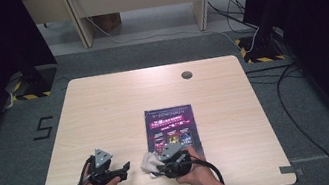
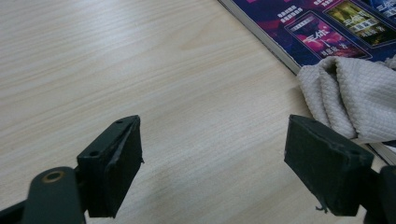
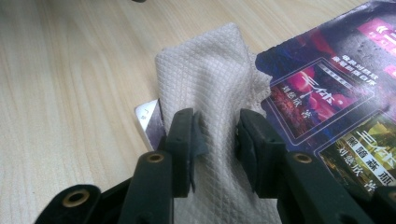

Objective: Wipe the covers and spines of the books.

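Note:
A dark purple book lies flat on the wooden table, its cover printed with small pictures. A white waffle-weave cloth sits bunched over the book's near left corner. My right gripper is shut on that cloth, the fabric pinched between its jaws. My left gripper hovers low over bare wood to the left of the cloth, its jaws wide open with nothing between them. The book's edge runs past the cloth.
A round cable hole sits near the table's far edge. Cables trail over the grey floor to the right. Dark stands flank the table's far corners, and a wooden bench stands beyond.

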`<state>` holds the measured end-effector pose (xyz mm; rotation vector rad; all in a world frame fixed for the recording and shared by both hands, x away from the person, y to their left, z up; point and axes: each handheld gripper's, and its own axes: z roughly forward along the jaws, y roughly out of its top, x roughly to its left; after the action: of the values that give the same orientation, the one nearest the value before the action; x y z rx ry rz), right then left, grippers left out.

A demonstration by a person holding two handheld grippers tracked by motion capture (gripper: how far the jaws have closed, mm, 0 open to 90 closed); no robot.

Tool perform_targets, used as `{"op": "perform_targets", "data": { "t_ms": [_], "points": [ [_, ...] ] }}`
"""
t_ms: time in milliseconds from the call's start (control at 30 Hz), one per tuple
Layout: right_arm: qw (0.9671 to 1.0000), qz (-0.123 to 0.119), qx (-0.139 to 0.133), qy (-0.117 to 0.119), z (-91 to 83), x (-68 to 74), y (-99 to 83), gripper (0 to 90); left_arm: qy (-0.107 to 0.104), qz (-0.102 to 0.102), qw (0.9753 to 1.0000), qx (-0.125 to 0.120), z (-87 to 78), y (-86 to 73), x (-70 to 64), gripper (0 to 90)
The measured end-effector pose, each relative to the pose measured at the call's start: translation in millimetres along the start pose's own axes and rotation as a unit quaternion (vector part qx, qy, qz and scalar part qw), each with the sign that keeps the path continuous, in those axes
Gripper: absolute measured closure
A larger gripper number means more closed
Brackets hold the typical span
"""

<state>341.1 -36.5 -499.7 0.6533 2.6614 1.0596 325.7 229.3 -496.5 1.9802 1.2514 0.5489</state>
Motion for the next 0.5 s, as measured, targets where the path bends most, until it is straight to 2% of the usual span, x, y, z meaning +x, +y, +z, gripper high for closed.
{"op": "perform_targets", "data": {
  "t_ms": [167, 300, 333, 433, 500],
  "points": [
    [1.0, -0.004, 0.002, -0.003, 0.2, 3.1, 0.9, 67.8, 0.011, -0.009, 0.9999, -0.003, -0.6, 0.2, 3.5, 18.7],
    [0.9999, -0.007, -0.002, 0.011, 3.2, 11.8, 3.0, 67.8, 0.015, -0.017, 0.9997, -0.003, -0.2, -0.5, 6.6, 18.7],
    [0.9998, -0.015, -0.002, 0.012, 3.7, 13.9, 4.0, 67.9, 0.016, -0.019, 0.9997, -0.003, -0.1, -0.4, 7.0, 18.7],
    [0.9997, -0.023, -0.002, 0.01, 4.5, 17.1, 5.2, 67.9, 0.016, -0.019, 0.9997, -0.003, 0.2, -0.3, 7.2, 18.7],
    [0.9997, -0.016, -0.002, 0.016, 4.7, 14.8, 4.6, 67.5, 0.014, -0.016, 0.9998, 0.0, 0.4, -0.5, 7.0, 18.7]
  ]
}}
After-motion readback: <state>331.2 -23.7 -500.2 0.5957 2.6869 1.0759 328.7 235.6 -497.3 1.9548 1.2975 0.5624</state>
